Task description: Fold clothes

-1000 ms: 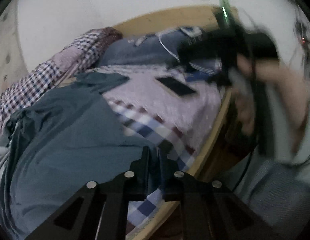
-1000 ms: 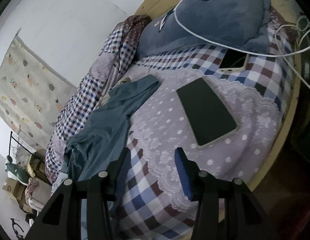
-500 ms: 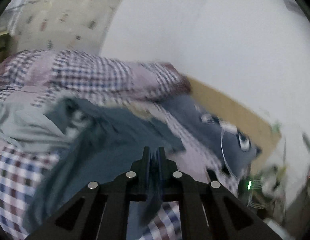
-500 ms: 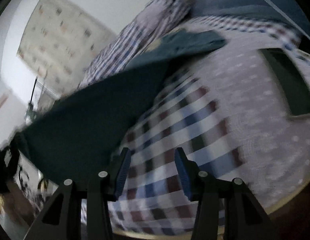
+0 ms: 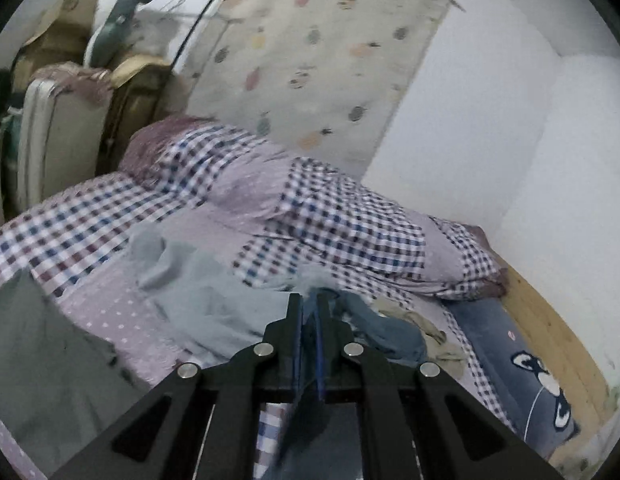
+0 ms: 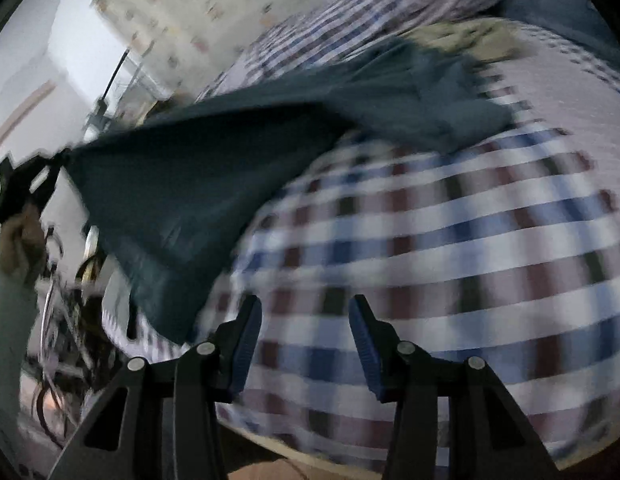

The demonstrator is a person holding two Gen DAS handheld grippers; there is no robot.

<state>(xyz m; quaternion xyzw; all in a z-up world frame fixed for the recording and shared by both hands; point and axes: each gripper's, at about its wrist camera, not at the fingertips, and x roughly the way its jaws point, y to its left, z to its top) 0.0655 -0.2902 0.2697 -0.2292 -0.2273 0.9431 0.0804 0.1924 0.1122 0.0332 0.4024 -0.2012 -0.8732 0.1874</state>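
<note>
A teal blue garment (image 6: 214, 168) stretches up off the checked bed (image 6: 449, 240) toward the left in the right wrist view, pulled taut by my left gripper (image 6: 50, 164) in a hand. In the left wrist view my left gripper (image 5: 309, 304) is shut on a fold of that teal blue garment (image 5: 385, 336), which bunches just beyond the fingertips. My right gripper (image 6: 306, 320) hangs open over the checked sheet with nothing between its fingers, the garment's lower edge just to its left.
A pale grey-blue garment (image 5: 198, 292) and a beige cloth (image 5: 429, 332) lie on the lilac sheet. A rumpled checked quilt (image 5: 310, 208) runs along the wall. A dark blue cartoon pillow (image 5: 521, 364) sits by the wooden headboard (image 5: 549, 328). Boxes and a suitcase (image 5: 58, 136) stand beyond the bed.
My left gripper has lifted the teal garment off the bed and swung left, toward the curtain. The right gripper has swung left and low over the checked sheet, staying open.
</note>
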